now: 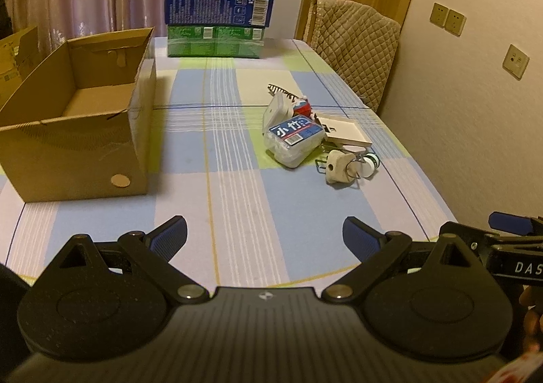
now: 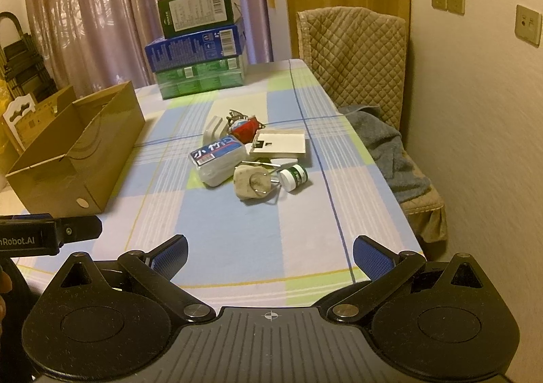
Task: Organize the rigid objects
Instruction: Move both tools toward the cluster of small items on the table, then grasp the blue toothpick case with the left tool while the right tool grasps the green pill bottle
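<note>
Left gripper: the left gripper [image 1: 264,237] hovered over the near end of the table, its blue-padded fingers [image 1: 171,235] spread wide apart with nothing between them.
Right gripper: the right gripper [image 2: 270,259] hung just beside it over the same near edge, fingers [image 2: 371,257] likewise wide apart and holding nothing.
Table: the table [image 1: 237,199] wore a checked cloth of blue, lilac, green and cream squares.
Cardboard box: an open brown cardboard box [image 1: 73,145] stood on the left side of the table, flaps up, well apart from the pile.
Pile: the small rigid objects lay bunched together right of the table's middle, touching or overlapping one another.
Plastic case: a clear plastic case [image 2: 219,160] with a blue label and white characters lay at the left of the pile, white contents showing through.
Flat white box: a flat white box [image 2: 278,143] lay tilted at the pile's right rear.
Beige plug: a beige plug [image 2: 253,184] with metal prongs sat at the front, a wire loop near it.
Small jar: a small jar [image 2: 293,177] with a white cap and green label lay on its side just beside the plug.
Red item: a red item [image 2: 244,130] sat at the back; its shape was hard to tell.
Stacked boxes: dark green, blue and light green stacked boxes [image 1: 220,6] stood at the far end.
Chair: a quilted chair [image 2: 353,53] stood at the right edge.
</note>
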Demonstrator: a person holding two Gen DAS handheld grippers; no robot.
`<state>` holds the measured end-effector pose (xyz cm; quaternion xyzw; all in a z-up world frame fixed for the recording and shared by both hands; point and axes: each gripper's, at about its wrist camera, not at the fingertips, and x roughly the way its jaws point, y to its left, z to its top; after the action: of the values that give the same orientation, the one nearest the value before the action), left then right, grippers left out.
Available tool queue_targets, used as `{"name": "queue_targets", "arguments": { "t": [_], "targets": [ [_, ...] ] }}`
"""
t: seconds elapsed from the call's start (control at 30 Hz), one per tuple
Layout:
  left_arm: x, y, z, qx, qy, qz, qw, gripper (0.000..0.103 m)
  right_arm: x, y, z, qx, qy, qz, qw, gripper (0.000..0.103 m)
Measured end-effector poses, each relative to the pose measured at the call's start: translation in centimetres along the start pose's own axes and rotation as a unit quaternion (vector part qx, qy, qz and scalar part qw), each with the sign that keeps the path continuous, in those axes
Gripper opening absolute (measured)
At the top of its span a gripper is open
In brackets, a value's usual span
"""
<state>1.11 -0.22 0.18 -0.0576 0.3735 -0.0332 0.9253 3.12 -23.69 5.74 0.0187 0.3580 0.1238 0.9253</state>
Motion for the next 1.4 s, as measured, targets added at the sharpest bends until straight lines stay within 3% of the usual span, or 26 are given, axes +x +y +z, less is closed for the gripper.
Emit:
{"name": "queue_targets", "arguments": {
  "t": [0.53, 0.87, 1.4],
  "targets": [
    [2.3, -0.4, 2.4, 0.024, -0.004, -0.031, 0.9992, 0.095, 0.2, -1.9, 2.2, -0.013, -0.02, -0.01, 1.0, 0.101],
    [5.1, -0.4, 4.2, 0.052, -0.015, -0.058, 0.9969, 0.092, 1.7, -4.2, 5.9, -0.043, -0.043, -0.007, 0.998, 0.101],
    [13.3, 0.3, 7.3, 0.131, -0.002, -0.079, 0.9882, 0.085, 10.9, -6.7, 6.8, -0.078, 0.005, 0.036, 0.996, 0.1]
  ]
}}
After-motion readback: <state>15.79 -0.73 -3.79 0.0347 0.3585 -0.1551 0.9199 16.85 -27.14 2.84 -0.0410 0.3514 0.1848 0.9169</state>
